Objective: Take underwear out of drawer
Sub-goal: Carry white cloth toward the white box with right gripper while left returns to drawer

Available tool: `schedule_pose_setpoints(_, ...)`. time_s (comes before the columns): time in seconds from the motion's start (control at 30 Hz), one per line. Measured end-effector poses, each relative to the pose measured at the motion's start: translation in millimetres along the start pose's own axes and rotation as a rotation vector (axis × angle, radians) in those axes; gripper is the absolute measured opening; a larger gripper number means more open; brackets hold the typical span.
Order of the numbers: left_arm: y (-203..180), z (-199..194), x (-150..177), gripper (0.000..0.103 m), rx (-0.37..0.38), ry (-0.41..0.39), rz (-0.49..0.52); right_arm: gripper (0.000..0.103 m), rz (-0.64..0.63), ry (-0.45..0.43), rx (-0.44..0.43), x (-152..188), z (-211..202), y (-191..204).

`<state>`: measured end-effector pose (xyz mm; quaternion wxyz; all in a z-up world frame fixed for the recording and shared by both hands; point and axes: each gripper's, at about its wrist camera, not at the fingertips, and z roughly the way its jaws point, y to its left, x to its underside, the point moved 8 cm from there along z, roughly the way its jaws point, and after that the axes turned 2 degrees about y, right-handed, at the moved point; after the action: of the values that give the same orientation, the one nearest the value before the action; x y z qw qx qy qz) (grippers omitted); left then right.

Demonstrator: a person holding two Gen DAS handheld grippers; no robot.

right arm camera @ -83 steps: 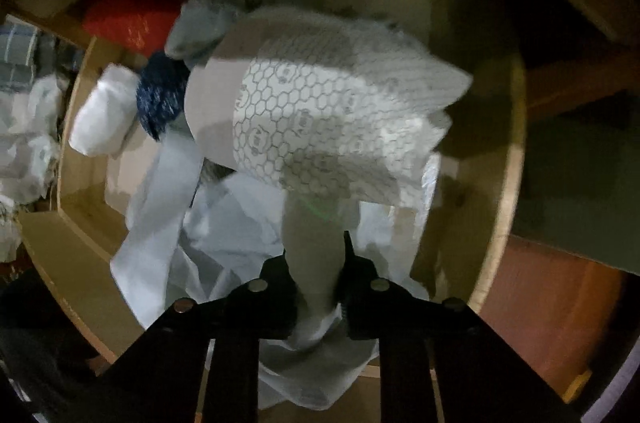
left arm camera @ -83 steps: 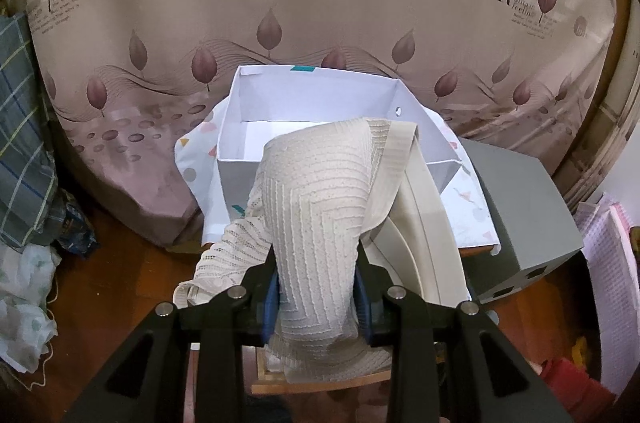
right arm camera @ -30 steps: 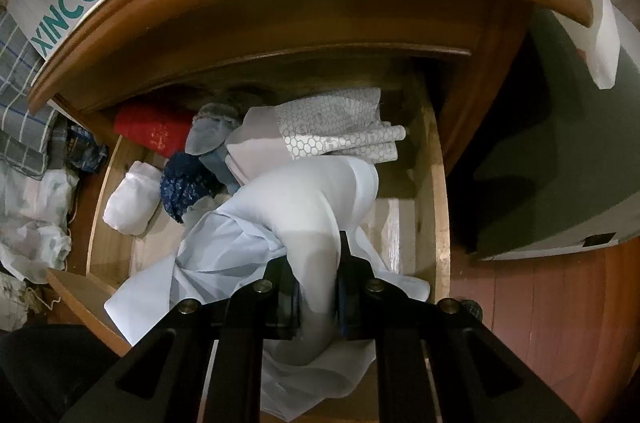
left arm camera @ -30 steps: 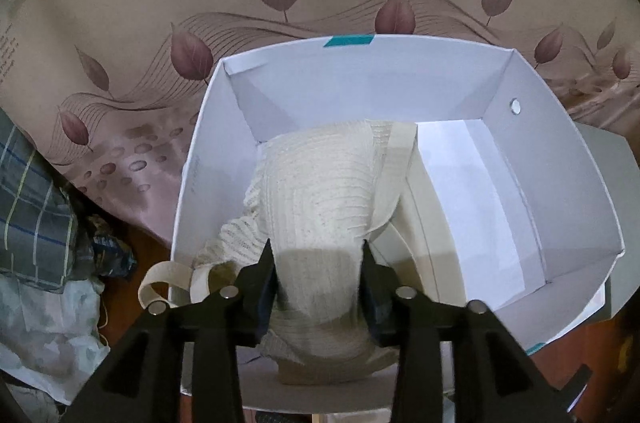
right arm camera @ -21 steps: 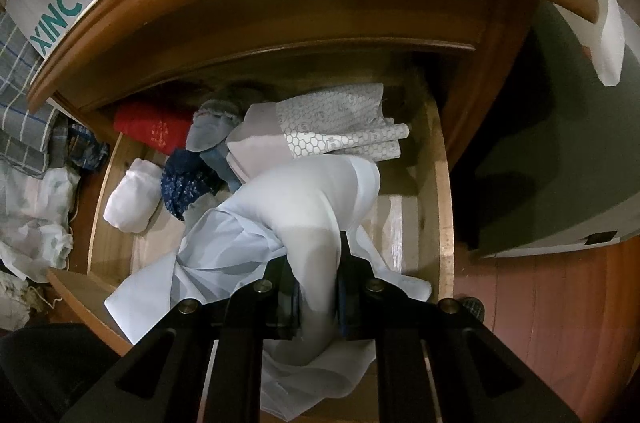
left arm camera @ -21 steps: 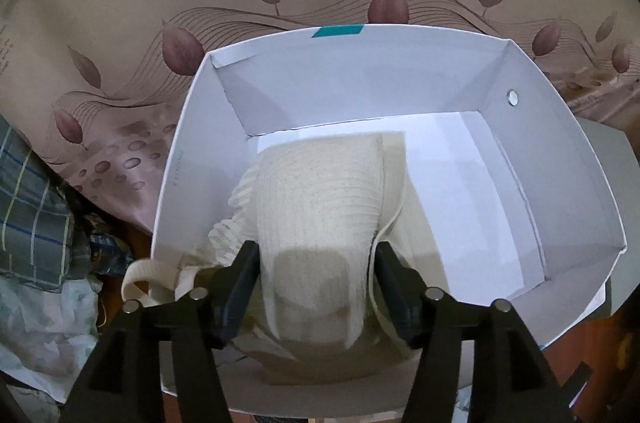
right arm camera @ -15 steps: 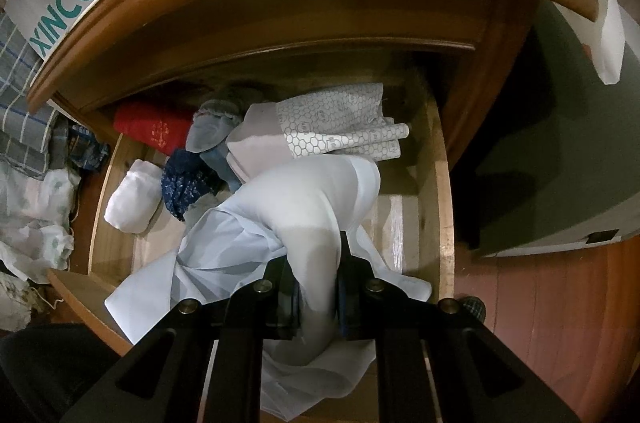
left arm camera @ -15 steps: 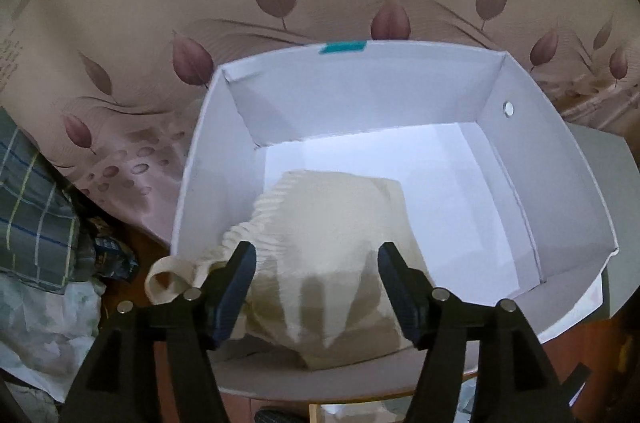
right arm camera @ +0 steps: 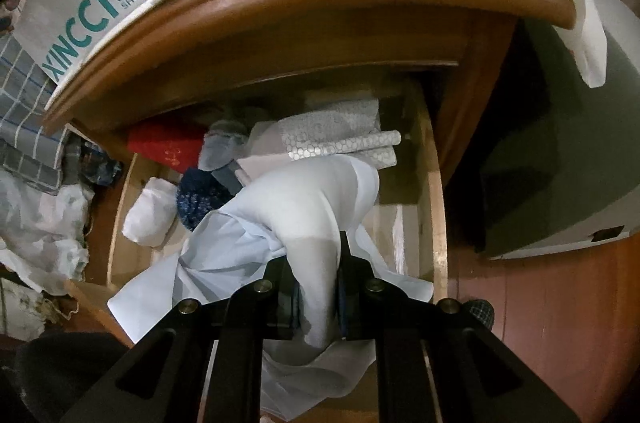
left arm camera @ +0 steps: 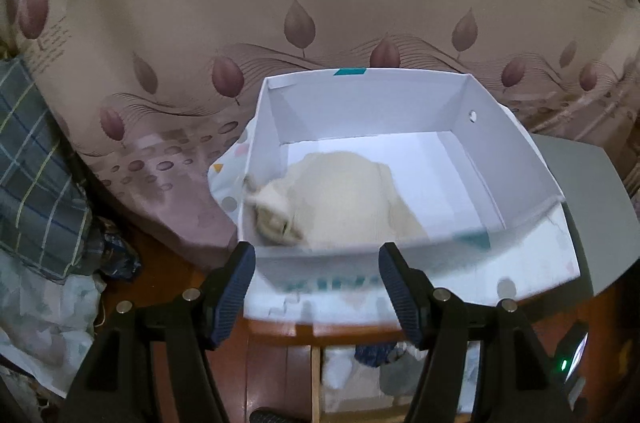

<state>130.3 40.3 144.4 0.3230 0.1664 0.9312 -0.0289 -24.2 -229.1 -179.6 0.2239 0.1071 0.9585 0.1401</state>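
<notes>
Left claw: jaws apart, nothing between them, hanging just near of the white shoe box. Cream knitted underwear lies inside that box, toward its near-left corner, clear of the pads.

Right claw: clamped on a pale blue-white garment, held above the open wooden drawer. Farther in the drawer lie a hexagon-patterned folded garment, a red item and a dark blue bundle.
</notes>
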Motion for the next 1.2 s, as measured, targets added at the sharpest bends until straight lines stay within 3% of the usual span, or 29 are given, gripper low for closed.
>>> schedule_pose_setpoints(0.23,18,-38,53,0.066,-0.062,-0.089,-0.022,0.012,0.029,0.031,-0.030,-5,-12,0)
schedule_pose_setpoints(0.67,40,35,160,0.066,-0.094,0.059,-0.203,0.012,-0.038,0.036,-0.037,-23,-69,32)
schedule_pose_setpoints(0.87,54,58,180,0.066,-0.163,0.047,-0.285,0.012,-0.093,-0.014,-0.022,-41,-106,49)
schedule_pose_setpoints(1.03,63,73,198,0.066,-0.220,0.057,-0.290,0.012,-0.137,-0.102,-0.020,-72,-152,65)
schedule_pose_setpoints(1.2,65,85,212,0.066,-0.216,0.092,-0.293,0.012,-0.165,-0.199,-0.028,-109,-198,85)
